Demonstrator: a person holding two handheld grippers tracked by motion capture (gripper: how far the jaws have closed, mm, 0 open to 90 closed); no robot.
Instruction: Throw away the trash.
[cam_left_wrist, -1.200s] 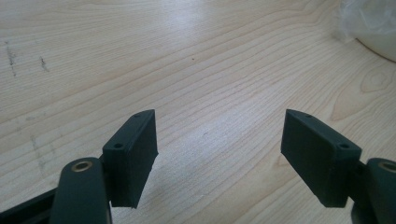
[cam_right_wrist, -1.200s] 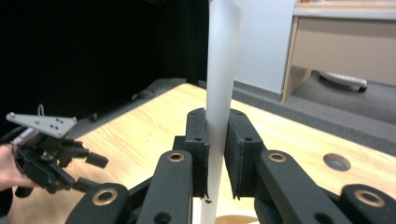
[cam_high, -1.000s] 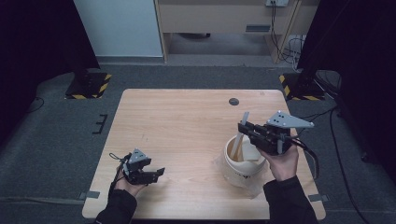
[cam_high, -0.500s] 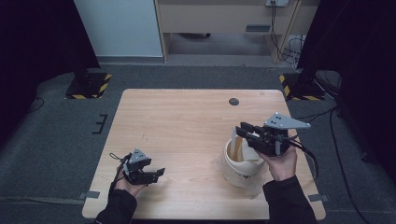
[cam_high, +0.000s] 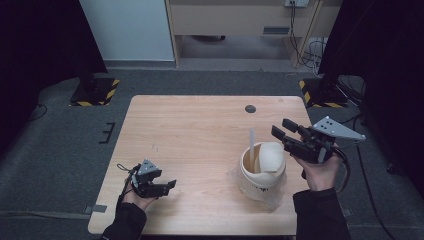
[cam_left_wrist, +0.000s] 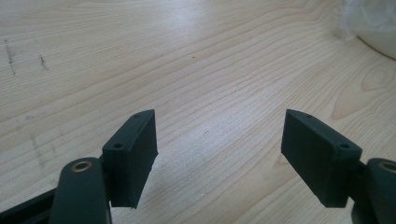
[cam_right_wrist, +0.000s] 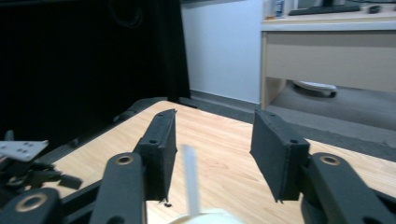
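Wooden table (cam_high: 200, 130) holds a cream tub (cam_high: 261, 172) near right; right gripper (cam_high: 283, 131) and left gripper (cam_high: 167, 186) both gape empty.

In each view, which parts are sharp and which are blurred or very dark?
High view: the table is evenly lit and fairly sharp, while both upper corners sink into black. Left gripper view: the wood grain is crisp, with a pale glare patch at top centre; the cup at the top right corner is soft. Right gripper view: the straw close to the lens is blurred, and the left background is nearly black.
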